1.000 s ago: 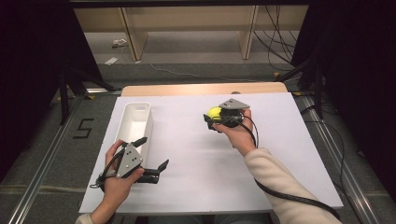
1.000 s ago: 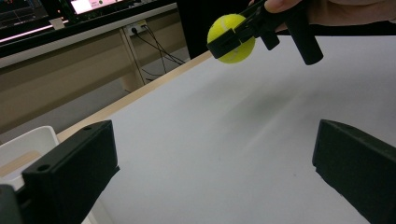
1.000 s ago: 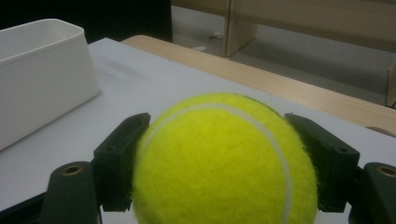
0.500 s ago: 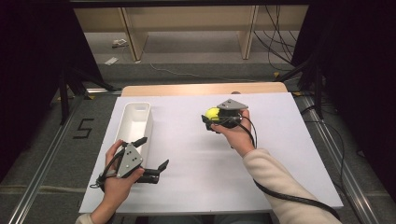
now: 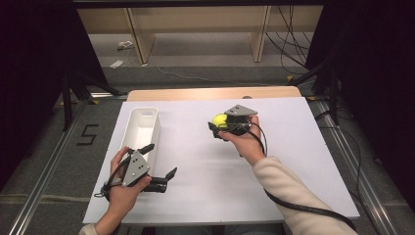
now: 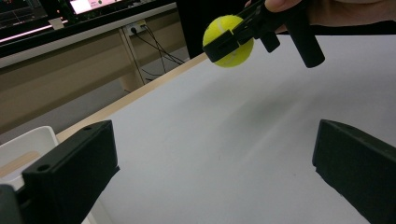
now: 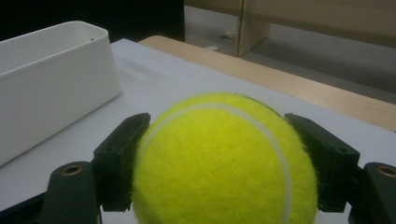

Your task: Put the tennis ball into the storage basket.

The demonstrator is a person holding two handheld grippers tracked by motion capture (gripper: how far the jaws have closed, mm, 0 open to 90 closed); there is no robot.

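Observation:
A yellow tennis ball (image 5: 220,119) hangs above the middle of the white table (image 5: 293,166), with my right gripper (image 5: 217,125) shut on it. In the right gripper view the ball (image 7: 224,163) sits squeezed between both black jaws, and the white bin (image 7: 51,79) lies ahead to the left. My left gripper (image 5: 159,160) stands open near the table's front left, just beside the long white bin (image 5: 142,128). In the left gripper view its jaws are spread wide with nothing between them, and the held ball (image 6: 229,41) shows farther off, above the table.
A wooden strip (image 5: 210,93) runs along the table's far edge. Beyond it stands a wooden shelf frame (image 5: 195,29) with cables on the floor. Dark curtains flank both sides. The bin looks hollow inside.
My right gripper has drifted slightly left with the ball in it. The left gripper has stayed where it was.

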